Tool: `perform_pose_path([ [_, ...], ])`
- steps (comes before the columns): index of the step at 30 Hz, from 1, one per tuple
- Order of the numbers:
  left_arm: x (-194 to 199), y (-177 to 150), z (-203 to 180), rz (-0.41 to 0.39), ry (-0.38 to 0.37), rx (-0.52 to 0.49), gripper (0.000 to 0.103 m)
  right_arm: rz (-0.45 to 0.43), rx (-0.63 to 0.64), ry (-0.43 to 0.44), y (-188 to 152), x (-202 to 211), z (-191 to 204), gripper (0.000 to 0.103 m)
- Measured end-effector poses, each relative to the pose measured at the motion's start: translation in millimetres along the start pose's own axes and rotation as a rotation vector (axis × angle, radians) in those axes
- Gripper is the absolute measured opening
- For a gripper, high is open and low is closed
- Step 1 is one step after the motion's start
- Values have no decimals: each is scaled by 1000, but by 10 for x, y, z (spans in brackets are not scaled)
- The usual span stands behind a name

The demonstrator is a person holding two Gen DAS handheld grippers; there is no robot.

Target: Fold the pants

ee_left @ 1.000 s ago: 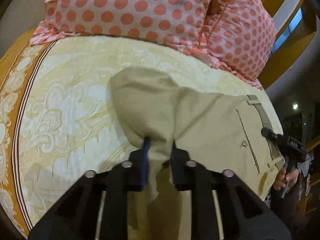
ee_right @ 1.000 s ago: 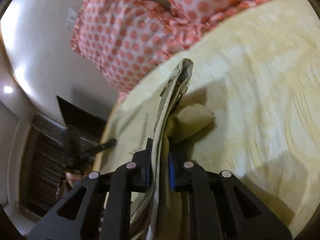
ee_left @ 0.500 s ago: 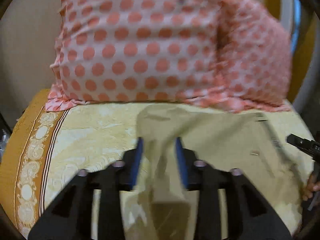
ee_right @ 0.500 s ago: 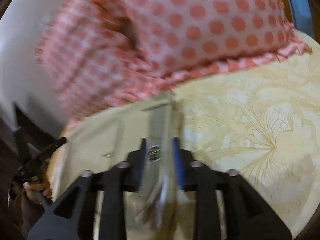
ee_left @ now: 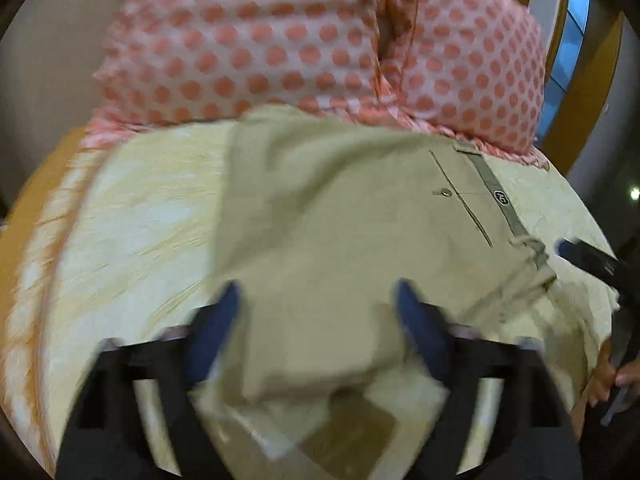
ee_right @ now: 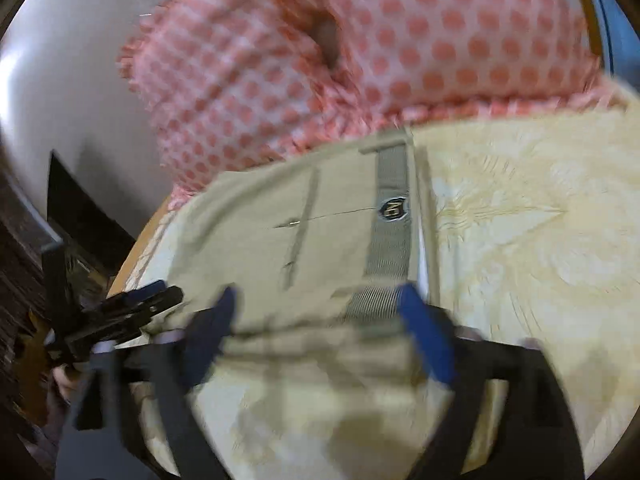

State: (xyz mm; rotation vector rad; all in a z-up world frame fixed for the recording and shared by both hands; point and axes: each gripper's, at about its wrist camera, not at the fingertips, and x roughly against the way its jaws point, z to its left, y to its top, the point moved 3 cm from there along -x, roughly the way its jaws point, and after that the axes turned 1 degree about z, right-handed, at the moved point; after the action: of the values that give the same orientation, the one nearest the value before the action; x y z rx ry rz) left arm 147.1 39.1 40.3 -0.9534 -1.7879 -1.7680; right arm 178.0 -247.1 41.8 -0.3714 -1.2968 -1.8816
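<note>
The khaki pants (ee_left: 332,216) lie folded on the yellow patterned bed cover (ee_left: 140,216), their far edge against the pillows. My left gripper (ee_left: 318,300) is open, its blue-tipped fingers apart above the near edge of the fold. In the right wrist view the pants (ee_right: 320,232) show their grey waistband (ee_right: 390,216) with a dark logo patch. My right gripper (ee_right: 316,300) is open over the waistband end. The other gripper shows at the right edge of the left wrist view (ee_left: 588,256) and at the left in the right wrist view (ee_right: 132,308).
Two pink polka-dot pillows (ee_left: 280,40) stand against the wall at the head of the bed, also seen in the right wrist view (ee_right: 360,48). An orange border (ee_left: 36,200) runs along the bed cover's left edge. Dark furniture (ee_right: 24,240) stands beside the bed.
Both grippers were shut on the pants and carried them toward the pillows. Both have opened and let go, and the pants now lie flat on the bed.
</note>
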Motion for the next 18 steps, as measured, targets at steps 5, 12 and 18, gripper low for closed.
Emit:
perform_pose_path([
  [5, 352, -601, -3, -28, 60, 4, 101, 6, 90, -107, -531, -15, 268, 102],
  [12, 270, -967, -42, -34, 139, 14, 101, -5, 182, -255, -803, -181, 447, 102],
  [18, 287, -1043, -57, -105, 155, 15, 101, -70, 241, -327, -936, -201, 500, 102],
])
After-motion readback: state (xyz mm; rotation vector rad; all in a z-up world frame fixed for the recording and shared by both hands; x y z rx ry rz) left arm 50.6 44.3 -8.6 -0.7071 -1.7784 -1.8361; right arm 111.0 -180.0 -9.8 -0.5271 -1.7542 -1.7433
